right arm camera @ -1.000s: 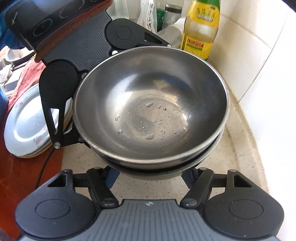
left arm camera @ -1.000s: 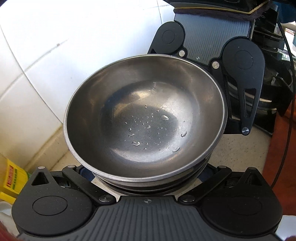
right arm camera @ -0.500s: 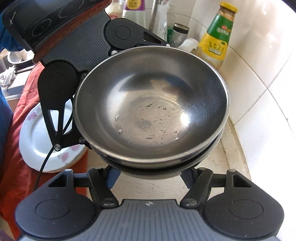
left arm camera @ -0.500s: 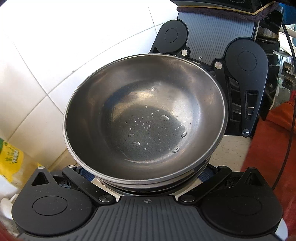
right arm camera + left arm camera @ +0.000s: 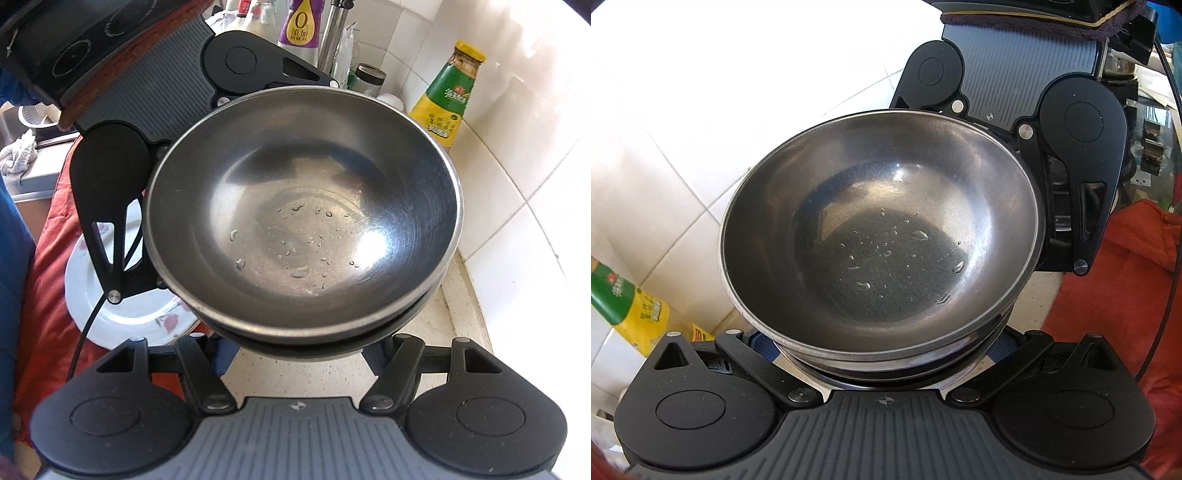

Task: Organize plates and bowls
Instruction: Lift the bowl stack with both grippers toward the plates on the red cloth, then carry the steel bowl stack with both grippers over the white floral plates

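A stack of nested steel bowls (image 5: 882, 243) with water drops inside fills both views; it also shows in the right wrist view (image 5: 303, 221). My left gripper (image 5: 882, 354) is shut on the near side of the stack, its fingers hidden under the rim. My right gripper (image 5: 299, 350) is shut on the opposite side, its fingers also hidden. Each gripper's body shows across the bowls in the other's view. The stack is held in the air above the counter. A white flowered plate (image 5: 122, 306) lies below on a red cloth.
White tiled wall (image 5: 517, 166) is close beside the bowls. A green and yellow bottle (image 5: 447, 96) and several other bottles and jars stand at the wall. A red cloth (image 5: 1115, 280) covers the counter edge. A beige counter (image 5: 436, 332) lies beneath.
Both grippers have lifted the bowl stack higher. The plate, counter and bottles look farther below, and more of the wall and bottles has come into view.
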`<state>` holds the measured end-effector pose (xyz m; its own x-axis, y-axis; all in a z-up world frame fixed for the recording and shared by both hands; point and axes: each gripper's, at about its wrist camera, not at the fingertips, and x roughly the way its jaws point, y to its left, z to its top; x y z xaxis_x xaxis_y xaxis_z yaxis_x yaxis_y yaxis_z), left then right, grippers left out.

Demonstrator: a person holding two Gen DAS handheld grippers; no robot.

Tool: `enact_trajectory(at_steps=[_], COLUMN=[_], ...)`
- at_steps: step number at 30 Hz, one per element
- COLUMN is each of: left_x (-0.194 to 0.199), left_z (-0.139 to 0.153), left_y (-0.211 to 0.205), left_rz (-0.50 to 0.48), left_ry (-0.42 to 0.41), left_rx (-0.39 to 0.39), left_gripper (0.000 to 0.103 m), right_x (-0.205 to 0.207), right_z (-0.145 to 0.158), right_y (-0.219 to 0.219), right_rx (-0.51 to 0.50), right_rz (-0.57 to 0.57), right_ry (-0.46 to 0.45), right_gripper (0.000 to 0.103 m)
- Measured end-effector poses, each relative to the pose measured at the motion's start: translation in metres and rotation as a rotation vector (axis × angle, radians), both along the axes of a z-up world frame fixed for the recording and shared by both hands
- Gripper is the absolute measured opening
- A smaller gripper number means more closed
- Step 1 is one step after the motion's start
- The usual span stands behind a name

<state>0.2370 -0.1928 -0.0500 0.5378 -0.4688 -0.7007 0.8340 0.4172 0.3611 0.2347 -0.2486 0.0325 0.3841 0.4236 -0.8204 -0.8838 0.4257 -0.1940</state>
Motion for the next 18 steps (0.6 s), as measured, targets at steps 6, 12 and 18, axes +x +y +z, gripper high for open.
enact_trajectory(at_steps=[6, 12, 18], left_x=[-0.009, -0.012, -0.015], left_z=[0.003, 0.003, -0.002], left_y=[-0.01, -0.02, -0.025], left_rz=[-0.033, -0.064, -0.075], left_ry=[-0.018, -0.029, -0.042], left_rx=[-0.008, -0.001, 0.007], left_gripper=[0.103, 0.103, 0.103], right_x=[-0.02, -0.045, -0.056], right_z=[0.01, 0.015, 0.019], right_y=[-0.01, -0.015, -0.019], right_rx=[-0.008, -0.004, -0.005], right_rz=[-0.04, -0.071, -0.077], right_ry=[-0.014, -0.026, -0.023], right_gripper=[0.067, 0.066, 0.066])
